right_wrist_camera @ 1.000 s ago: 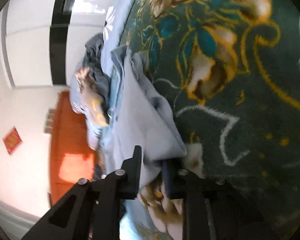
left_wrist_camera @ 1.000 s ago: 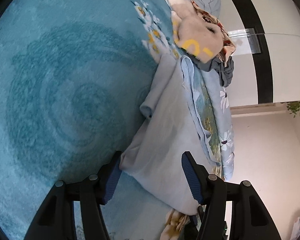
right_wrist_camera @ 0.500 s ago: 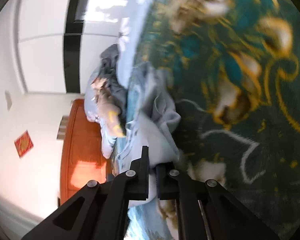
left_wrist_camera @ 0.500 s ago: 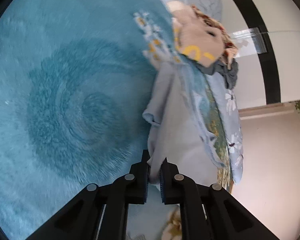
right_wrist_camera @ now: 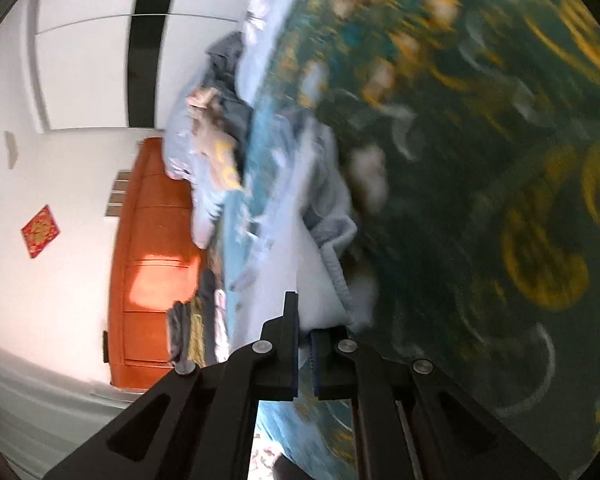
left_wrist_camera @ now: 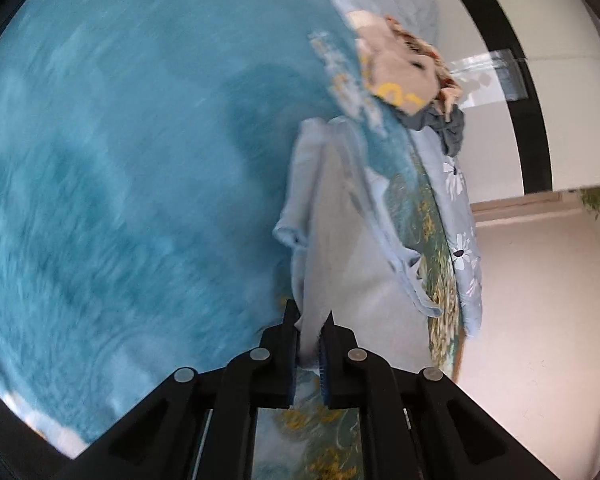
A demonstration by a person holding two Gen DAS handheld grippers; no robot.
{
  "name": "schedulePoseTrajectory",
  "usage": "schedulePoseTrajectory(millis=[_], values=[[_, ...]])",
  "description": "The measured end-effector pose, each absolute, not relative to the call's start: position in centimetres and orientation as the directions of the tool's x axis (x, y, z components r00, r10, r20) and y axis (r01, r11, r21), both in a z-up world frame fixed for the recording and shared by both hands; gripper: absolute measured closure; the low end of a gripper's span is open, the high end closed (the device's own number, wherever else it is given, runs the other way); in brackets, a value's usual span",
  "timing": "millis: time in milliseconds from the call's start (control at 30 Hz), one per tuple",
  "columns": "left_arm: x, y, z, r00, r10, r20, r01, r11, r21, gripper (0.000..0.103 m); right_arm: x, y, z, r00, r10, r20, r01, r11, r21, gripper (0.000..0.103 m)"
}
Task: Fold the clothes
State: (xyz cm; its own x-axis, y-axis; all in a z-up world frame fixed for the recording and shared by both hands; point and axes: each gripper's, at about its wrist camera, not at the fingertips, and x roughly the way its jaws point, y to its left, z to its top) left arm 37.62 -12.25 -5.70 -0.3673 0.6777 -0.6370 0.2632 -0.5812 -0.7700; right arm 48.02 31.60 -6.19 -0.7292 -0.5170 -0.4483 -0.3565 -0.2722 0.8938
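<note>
A light blue-grey garment stretches away from my left gripper, which is shut on its near edge and holds it above the teal blanket. The same garment shows in the right wrist view, where my right gripper is shut on another part of its edge. It hangs bunched and creased between the two grippers. Both views are blurred by motion.
A pile of other clothes, beige on dark grey, lies at the bed's far end, also in the right wrist view. The dark green flowered bedspread fills the right. An orange wooden headboard and white walls stand behind.
Both grippers went from open to shut on the garment's edge and have lifted it off the blanket. The garment now hangs narrower and more bunched.
</note>
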Motion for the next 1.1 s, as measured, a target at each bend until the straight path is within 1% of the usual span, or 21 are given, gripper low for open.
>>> schedulePoseTrajectory(millis=[133, 167, 233, 267, 400, 500, 600, 667, 733, 867, 1000, 1033, 1100], values=[[38.0, -13.1, -7.2, -0.341, 0.730, -0.593, 0.299, -0.514, -0.804, 0.092, 49.3, 31.9, -8.2, -0.718, -0.532, -0.448, -0.401, -0.210, 0.892, 0.098], [38.0, -13.3, -7.2, -0.336, 0.735, -0.589, 0.301, -0.509, -0.806, 0.091, 49.4, 31.9, -8.2, -0.715, -0.536, -0.449, -0.406, -0.205, 0.891, 0.096], [38.1, -13.8, -6.8, -0.333, 0.738, -0.586, 0.291, -0.511, -0.809, 0.089, 49.5, 32.1, -8.1, -0.706, -0.541, -0.457, -0.416, -0.206, 0.886, 0.095], [38.0, -14.1, -6.4, -0.337, 0.738, -0.584, 0.275, -0.516, -0.811, 0.088, 49.3, 32.4, -7.8, -0.696, -0.539, -0.474, -0.421, -0.227, 0.878, 0.095], [36.9, -15.5, -5.0, -0.377, 0.696, -0.611, 0.253, -0.557, -0.791, 0.072, 48.4, 33.8, -6.2, -0.673, -0.502, -0.543, -0.425, -0.339, 0.839, 0.093], [35.1, -16.2, -4.0, -0.403, 0.665, -0.629, 0.241, -0.586, -0.774, 0.070, 47.8, 35.1, -4.7, -0.672, -0.436, -0.599, -0.417, -0.445, 0.792, 0.092], [32.9, -15.4, -2.9, -0.397, 0.621, -0.676, 0.174, -0.672, -0.720, 0.065, 45.7, 35.8, -2.9, -0.671, -0.381, -0.636, -0.393, -0.544, 0.741, 0.091], [31.1, -14.6, -2.4, -0.391, 0.563, -0.728, 0.128, -0.750, -0.649, 0.065, 43.7, 36.2, -2.0, -0.662, -0.351, -0.662, -0.375, -0.610, 0.698, 0.079], [29.4, -14.1, -2.5, -0.387, 0.528, -0.756, 0.100, -0.791, -0.604, 0.065, 41.5, 36.4, -1.7, -0.640, -0.318, -0.699, -0.362, -0.678, 0.640, 0.078], [26.2, -12.4, -3.4, -0.353, 0.516, -0.781, 0.054, -0.821, -0.568, 0.065, 37.7, 36.2, -2.4, -0.587, -0.305, -0.750, -0.324, -0.760, 0.563, 0.078], [23.8, -9.7, -4.7, -0.289, 0.441, -0.850, -0.050, -0.893, -0.447, 0.065, 34.5, 35.5, -3.7, -0.521, -0.307, -0.797, -0.274, -0.824, 0.496, 0.076], [23.4, -9.4, -5.1, -0.279, 0.435, -0.856, -0.054, -0.897, -0.438, 0.065, 34.0, 35.4, -3.9, -0.511, -0.300, -0.805, -0.268, -0.835, 0.481, 0.076], [22.5, -9.6, -5.4, -0.288, 0.453, -0.844, -0.050, -0.887, -0.459, 0.065, 33.1, 35.3, -4.0, -0.512, -0.305, -0.803, -0.250, -0.841, 0.479, 0.076]])
